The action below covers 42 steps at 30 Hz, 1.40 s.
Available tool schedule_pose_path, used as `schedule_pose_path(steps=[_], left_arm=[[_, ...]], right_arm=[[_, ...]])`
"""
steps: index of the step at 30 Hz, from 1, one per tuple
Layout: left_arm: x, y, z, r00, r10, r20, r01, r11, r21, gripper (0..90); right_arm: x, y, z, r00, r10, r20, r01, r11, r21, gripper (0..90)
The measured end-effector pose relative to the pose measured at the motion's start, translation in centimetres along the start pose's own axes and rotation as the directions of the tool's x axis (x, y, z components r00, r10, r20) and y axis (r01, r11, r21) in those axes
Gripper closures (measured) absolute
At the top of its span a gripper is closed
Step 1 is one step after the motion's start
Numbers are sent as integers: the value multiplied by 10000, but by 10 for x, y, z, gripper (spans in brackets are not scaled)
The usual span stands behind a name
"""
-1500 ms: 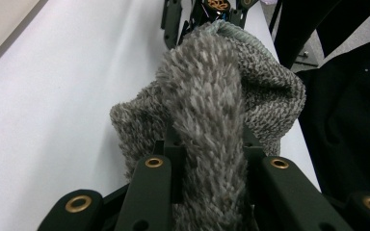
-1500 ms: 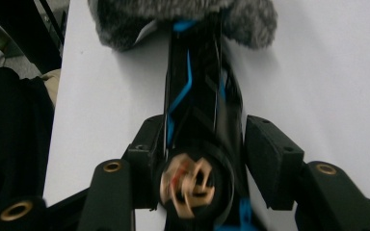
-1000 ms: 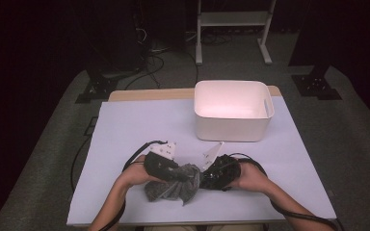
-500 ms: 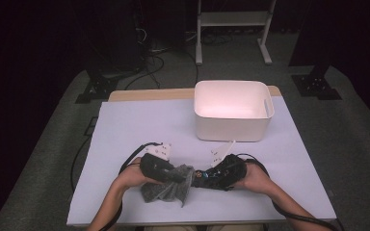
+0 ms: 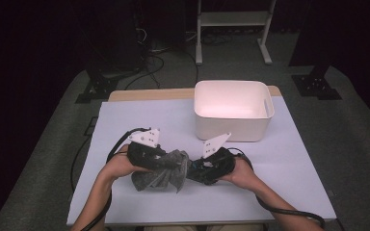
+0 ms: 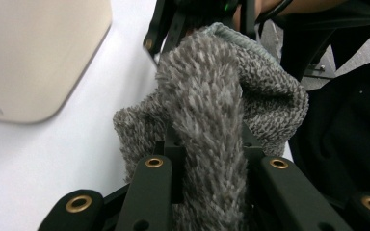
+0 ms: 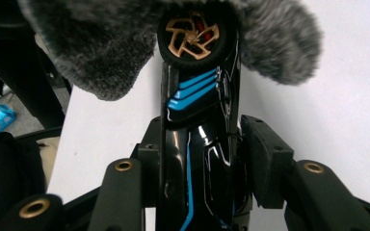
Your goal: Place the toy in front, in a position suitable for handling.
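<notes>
The left gripper (image 5: 171,162) is clamped on a grey cloth (image 5: 161,174) near the table's (image 5: 125,120) front edge; its folds hang to the tabletop. Just right, the right gripper (image 5: 192,169) pinches a black toy car (image 7: 200,144) with blue stripes. The car's long axis runs along the jaws, its gold-wheeled end pointing left into the cloth. A white bin (image 5: 233,109) stands behind.

Clamped between the two black jaws of the left gripper (image 6: 207,159): a thick fold of grey fuzzy cloth (image 6: 212,96), rising toward 12 o'clock and bulging to 3 o'clock as a knitted, hemmed edge. At 10 o'clock, a rounded corner of a white bin (image 6: 33,57) on the white table (image 6: 43,159). At 12 o'clock, behind the cloth, the right gripper (image 6: 166,29), black-framed.
</notes>
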State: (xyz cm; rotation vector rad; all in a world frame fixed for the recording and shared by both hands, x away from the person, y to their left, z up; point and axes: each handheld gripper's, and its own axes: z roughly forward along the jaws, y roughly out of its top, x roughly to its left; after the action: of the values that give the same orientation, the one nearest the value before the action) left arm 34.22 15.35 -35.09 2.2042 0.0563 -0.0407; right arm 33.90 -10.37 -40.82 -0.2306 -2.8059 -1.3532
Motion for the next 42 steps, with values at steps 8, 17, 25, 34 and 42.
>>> schedule_pose_path(steps=[8,17,25,34,42], left_arm=[[2,5,23,9990,150,416,-163,9994,310,741],[6,-13,30,9981,-368,494,347,9985,422,744],[7,-18,33,9979,-451,475,436,9986,308,747],[3,6,7,9997,87,225,-84,9999,-151,747],[1,11,14,9987,231,464,-217,9993,-305,746]], right_arm=[[2,-14,4,10000,18,42,-20,9989,458,551],[2,-33,-16,9993,322,210,-325,9994,141,552],[3,-37,-18,9991,370,201,-367,9992,-148,552],[-1,-15,-5,10000,94,-34,-96,9973,-722,552],[4,-17,-11,9998,-99,152,107,9987,-499,548]])
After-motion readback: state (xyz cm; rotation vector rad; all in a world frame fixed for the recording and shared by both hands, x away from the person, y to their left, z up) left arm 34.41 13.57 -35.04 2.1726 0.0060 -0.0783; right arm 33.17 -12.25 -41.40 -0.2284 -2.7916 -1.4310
